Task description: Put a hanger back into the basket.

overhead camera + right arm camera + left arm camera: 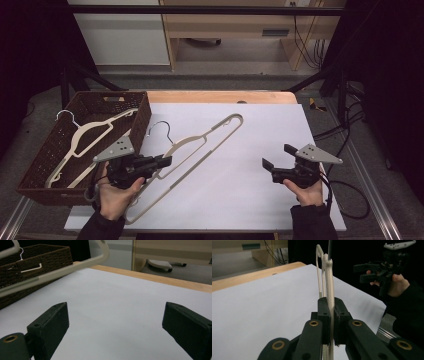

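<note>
A cream plastic hanger (190, 141) with a metal hook lies slanted over the white sheet (240, 195), tilted up off it at my left gripper's end. My left gripper (165, 161) is shut on its arm just below the hook. In the left gripper view the jaws are clamped on the thin hanger (329, 277), which stands edge-on and runs away from them. At the right my right gripper (279, 156) is held above the sheet, open, with nothing between its jaws. The right gripper view has that open gripper (117, 325) over bare sheet, with the hanger's (62, 268) far end at upper left.
A brown woven basket (90, 102) stands at the table's left edge with a second cream hanger (85, 135) lying in it. A strip of wooden table edge (220, 96) runs behind the sheet. Cables trail on the floor at the right.
</note>
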Tool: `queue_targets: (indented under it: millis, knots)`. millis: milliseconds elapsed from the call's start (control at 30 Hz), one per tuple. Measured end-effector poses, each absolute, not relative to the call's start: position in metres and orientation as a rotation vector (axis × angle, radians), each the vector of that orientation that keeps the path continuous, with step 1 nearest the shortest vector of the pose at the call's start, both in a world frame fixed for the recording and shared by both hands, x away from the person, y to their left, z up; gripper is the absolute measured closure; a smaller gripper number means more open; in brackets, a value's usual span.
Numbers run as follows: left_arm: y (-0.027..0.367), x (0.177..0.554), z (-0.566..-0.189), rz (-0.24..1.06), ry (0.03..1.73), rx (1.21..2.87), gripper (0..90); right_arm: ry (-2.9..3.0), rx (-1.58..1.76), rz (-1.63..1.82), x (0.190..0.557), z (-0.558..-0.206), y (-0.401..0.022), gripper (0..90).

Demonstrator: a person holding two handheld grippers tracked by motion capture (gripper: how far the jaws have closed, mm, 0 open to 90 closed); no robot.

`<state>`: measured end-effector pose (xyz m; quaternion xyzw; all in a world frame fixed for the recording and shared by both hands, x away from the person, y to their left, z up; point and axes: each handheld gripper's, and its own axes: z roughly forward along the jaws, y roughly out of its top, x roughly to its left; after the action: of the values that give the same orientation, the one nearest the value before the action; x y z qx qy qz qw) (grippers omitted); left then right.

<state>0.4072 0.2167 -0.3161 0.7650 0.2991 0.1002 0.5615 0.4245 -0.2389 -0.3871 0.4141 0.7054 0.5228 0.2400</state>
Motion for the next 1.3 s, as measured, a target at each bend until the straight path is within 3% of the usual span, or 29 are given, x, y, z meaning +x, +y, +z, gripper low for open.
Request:
queue_targets:
  millis: [333,700,1300]
  knots:
    - [0.243,0.419,-0.265,0.331,0.666,1.839,85.9,1.911,1.151,1.425,0.424,-0.386,-0.247,5.7]
    - [0.281,0.436,-0.237,0.394,0.692,1.877,85.8,1.904,1.155,1.418,0.425,-0.387,-0.248,5.2]
    - [0.351,0.478,-0.249,0.453,0.764,1.873,85.8,1.924,1.140,1.407,0.427,-0.389,-0.246,3.7]
